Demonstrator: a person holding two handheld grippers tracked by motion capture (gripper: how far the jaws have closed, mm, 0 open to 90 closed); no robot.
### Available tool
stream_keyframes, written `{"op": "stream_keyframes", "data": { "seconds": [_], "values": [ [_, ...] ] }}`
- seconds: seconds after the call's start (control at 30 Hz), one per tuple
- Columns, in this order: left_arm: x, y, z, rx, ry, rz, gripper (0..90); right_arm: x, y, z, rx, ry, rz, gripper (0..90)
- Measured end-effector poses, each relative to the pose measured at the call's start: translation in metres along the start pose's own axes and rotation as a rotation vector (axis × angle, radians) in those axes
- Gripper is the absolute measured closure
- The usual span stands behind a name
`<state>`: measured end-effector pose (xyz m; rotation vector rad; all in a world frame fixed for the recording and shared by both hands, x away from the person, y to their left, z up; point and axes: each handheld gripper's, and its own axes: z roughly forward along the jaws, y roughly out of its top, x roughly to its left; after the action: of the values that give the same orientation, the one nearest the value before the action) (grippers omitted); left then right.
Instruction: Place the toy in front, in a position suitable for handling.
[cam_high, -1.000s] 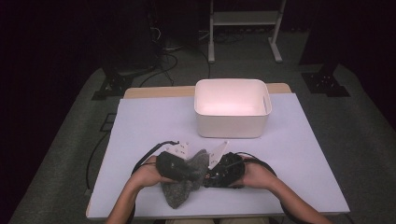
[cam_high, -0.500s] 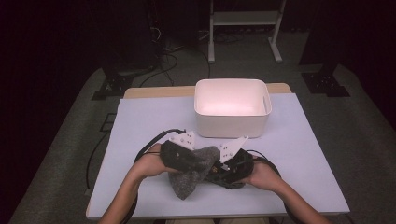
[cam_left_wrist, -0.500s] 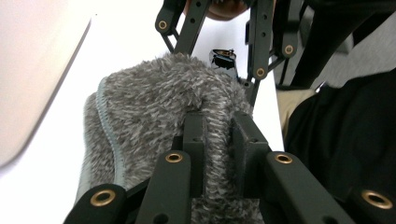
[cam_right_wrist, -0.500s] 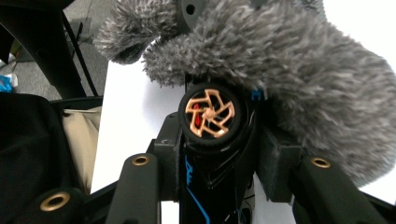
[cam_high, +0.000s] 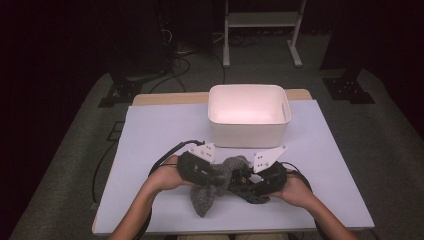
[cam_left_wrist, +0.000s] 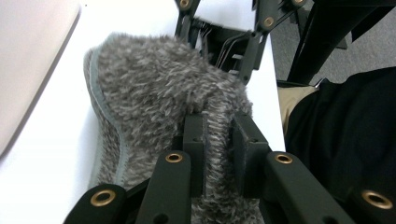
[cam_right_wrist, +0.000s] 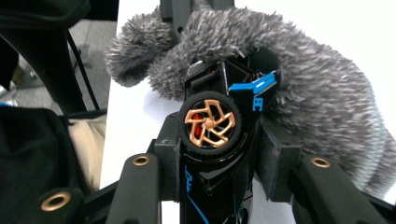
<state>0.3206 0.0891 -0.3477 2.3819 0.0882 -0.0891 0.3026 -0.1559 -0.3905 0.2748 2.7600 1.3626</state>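
A grey fuzzy sock-like cloth (cam_high: 209, 194) hangs between the two hands near the table's front edge. My left gripper (cam_left_wrist: 217, 133) is shut on a fold of this cloth (cam_left_wrist: 149, 93); in the high view the left gripper (cam_high: 212, 172) sits at the cloth's top. My right gripper (cam_right_wrist: 222, 149) is shut on a black toy car (cam_right_wrist: 212, 123) with a copper wheel and blue markings. The car's far end is buried in the fuzzy cloth (cam_right_wrist: 317, 102). Seen from above, the right gripper (cam_high: 245, 182) points left at the cloth.
A white plastic bin (cam_high: 248, 131) stands just behind the hands at the table's middle. The lilac table top (cam_high: 160, 130) spreads to both sides. Dark stands and cables lie on the floor beyond. The person's lap borders the front edge.
The left gripper has lifted the cloth, which now hangs down from it. The right gripper with the car has shifted a little to the right, still against the cloth.
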Motion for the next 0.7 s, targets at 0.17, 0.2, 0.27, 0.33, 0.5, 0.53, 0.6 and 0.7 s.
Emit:
{"op": "stream_keyframes", "data": {
  "seconds": [0.17, 0.2, 0.27, 0.33, 0.5, 0.53, 0.6, 0.7],
  "values": [
    [-0.003, 0.007, -0.012, -0.007, 0.014, 0.017, 77.8, 0.000, 0.005, 0.005, -0.046, 0.014, -0.003, 56.9],
    [-0.004, 0.008, -0.015, -0.006, 0.019, 0.022, 77.8, 0.000, 0.006, 0.007, -0.051, 0.014, -0.005, 56.9],
    [-0.005, 0.010, -0.017, -0.005, 0.021, 0.024, 77.7, 0.001, 0.010, 0.009, -0.058, 0.019, -0.009, 57.0],
    [-0.007, 0.015, -0.025, -0.008, 0.020, 0.043, 77.7, 0.001, 0.014, 0.011, -0.063, 0.028, -0.014, 57.0],
    [-0.007, 0.015, -0.024, 0.023, 0.037, 0.047, 77.7, 0.002, 0.016, 0.009, -0.053, 0.028, -0.016, 56.8],
    [-0.007, 0.014, -0.022, 0.023, 0.038, 0.041, 77.7, 0.002, 0.015, 0.007, -0.050, 0.026, -0.014, 56.8],
    [-0.006, 0.012, -0.019, 0.007, 0.024, 0.033, 77.7, 0.001, 0.014, 0.004, -0.043, 0.019, -0.015, 56.6],
    [-0.007, 0.014, -0.017, -0.005, 0.013, 0.036, 77.7, 0.002, 0.015, 0.000, -0.020, 0.013, -0.017, 56.6]
  ]
}}
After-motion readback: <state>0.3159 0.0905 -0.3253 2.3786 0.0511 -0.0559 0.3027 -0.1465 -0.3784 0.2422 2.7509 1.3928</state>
